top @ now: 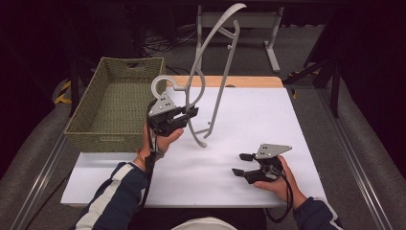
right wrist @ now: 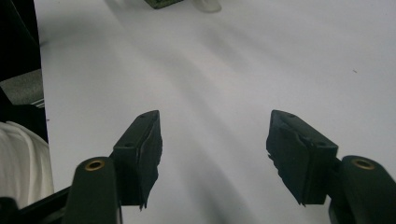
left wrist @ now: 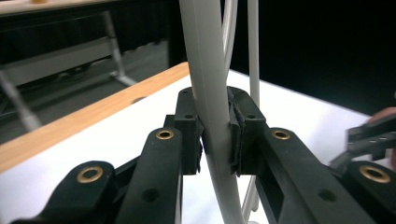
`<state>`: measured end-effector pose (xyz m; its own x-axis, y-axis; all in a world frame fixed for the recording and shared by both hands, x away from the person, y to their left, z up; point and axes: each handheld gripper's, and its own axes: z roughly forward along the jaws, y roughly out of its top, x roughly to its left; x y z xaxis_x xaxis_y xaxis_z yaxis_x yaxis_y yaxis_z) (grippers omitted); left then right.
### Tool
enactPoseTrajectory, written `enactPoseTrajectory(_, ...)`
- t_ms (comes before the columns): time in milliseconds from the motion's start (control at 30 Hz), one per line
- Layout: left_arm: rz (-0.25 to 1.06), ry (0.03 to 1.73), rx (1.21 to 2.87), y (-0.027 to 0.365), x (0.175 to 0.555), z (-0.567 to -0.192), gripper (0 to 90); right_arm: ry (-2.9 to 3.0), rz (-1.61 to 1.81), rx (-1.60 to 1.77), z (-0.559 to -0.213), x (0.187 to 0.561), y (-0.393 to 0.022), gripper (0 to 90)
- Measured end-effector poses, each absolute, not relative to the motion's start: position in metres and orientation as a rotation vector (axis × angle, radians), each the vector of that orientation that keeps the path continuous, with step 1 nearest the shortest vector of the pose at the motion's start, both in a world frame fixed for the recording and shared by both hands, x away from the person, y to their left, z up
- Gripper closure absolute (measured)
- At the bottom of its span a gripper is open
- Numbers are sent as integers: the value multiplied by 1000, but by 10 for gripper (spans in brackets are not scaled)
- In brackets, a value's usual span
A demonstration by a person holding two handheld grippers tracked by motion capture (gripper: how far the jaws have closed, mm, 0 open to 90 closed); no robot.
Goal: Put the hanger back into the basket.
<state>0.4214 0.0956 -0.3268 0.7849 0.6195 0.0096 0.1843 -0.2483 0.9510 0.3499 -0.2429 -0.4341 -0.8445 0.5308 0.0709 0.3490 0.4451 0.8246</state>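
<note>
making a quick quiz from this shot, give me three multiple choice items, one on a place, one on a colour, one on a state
1. Where does the woven basket sit?
A. at the table's left side
B. at the table's right side
C. on the floor

2. What colour is the hanger?
A. red
B. pale grey
C. black

3. How does the right claw stand?
A. shut on the hanger
B. shut on nothing
C. open, holding nothing

Answers: 1 A, the basket sits on the white table at its left edge, left of the left claw. 2 B, its curved bars read light grey. 3 C, the right gripper view shows its jaws apart over bare table, while the left claw grips the hanger.
</note>
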Motion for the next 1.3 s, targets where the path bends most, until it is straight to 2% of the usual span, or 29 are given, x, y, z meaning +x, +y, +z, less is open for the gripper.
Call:
enactPoseTrajectory(433, 617, 716, 1834, 164, 423, -276, 768, 2536, 1329, 749, -438, 351, -238, 347)
enactPoseTrajectory(900, 805, 837, 1884, 222, 425, -244, 771, 2548, 1316, 756, -440, 352, -236, 338)
enactPoseTrajectory(1033, 836, 868, 1908, 227, 428, -246, 772, 2550, 1312, 754, -441, 352, -235, 337)
enactPoseTrajectory(1300, 886, 977, 1977, 246, 445, -279, 772, 2566, 1305, 746, -442, 353, -234, 344)
